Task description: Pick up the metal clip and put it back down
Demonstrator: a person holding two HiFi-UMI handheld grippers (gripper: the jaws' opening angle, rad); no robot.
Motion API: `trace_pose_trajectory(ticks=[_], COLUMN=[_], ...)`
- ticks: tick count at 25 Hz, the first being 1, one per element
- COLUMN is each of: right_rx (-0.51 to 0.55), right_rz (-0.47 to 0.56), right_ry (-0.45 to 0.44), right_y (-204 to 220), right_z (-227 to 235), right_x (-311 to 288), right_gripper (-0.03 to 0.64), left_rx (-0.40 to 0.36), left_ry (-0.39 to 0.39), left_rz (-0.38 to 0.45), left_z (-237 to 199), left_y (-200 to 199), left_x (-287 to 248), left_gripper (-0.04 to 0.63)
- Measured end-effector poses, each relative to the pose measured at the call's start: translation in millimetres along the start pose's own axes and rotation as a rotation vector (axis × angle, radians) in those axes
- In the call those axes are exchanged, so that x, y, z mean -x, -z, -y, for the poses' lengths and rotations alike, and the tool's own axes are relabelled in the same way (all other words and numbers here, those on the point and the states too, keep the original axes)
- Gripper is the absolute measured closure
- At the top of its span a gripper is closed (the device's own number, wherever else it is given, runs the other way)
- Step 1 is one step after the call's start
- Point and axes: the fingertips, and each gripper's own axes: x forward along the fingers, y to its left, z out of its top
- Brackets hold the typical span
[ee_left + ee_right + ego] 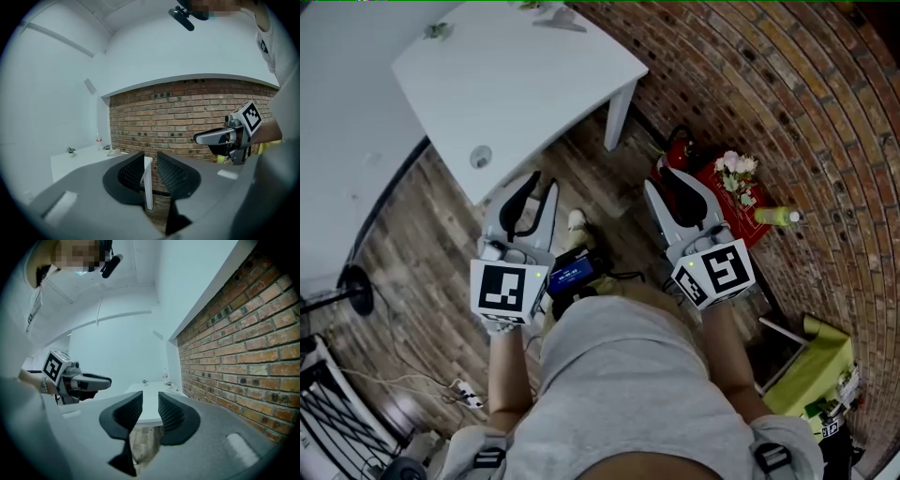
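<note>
A white table [534, 84] stands ahead of me on the wooden floor. Near its front edge lies a small shiny grey object [480, 157]; whether it is the metal clip I cannot tell. My left gripper [542, 184] hovers over the floor just short of that edge, its jaws a little apart and empty. My right gripper [660, 178] is held to the right of the table, over the floor, also open and empty. In the left gripper view the left gripper [150, 158] points at the table leg [148, 185]. The right gripper [150, 398] faces the table top [149, 409].
A brick wall [787, 112] curves along the right. At its foot lie a red mat [727, 202] with flowers [737, 167] and a yellow-green bottle [776, 217]. A green bag [814, 370] sits lower right, a power strip [469, 395] and black stand [354, 291] at left. Small plants [438, 31] stand on the table's far side.
</note>
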Motion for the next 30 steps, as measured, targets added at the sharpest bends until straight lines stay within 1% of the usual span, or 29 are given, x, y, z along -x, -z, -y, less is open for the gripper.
trace_pose_trajectory(ticks=[5,9,18,22,30], right_rx=[-0.002,-0.009,-0.005,-0.008,-0.001], right_rz=[-0.009,-0.018,-0.015,-0.027,-0.037], right_ry=[0.012,0.03,0.05,0.074,0.086], right_y=[-14,-18,-36,-36,-41], right_z=[16,33,54,64,71], right_x=[-42,-73,-142,-176,-209], right_gripper=[0.518,0.518,0.518,0.518,0.518], left_rx=[0.01,0.015,0.007,0.012,0.022], left_ry=[0.021,0.036,0.074,0.093,0.116], left_rz=[-0.008,-0.024,-0.019,-0.034,-0.031], left_z=[-34,-59,-113,-141,-166], left_y=[-8,-7,-17,-11,-10], left_x=[-35,-65,-118,-142,-164], left_gripper=[0.509,0.509,0.509,0.509,0.509])
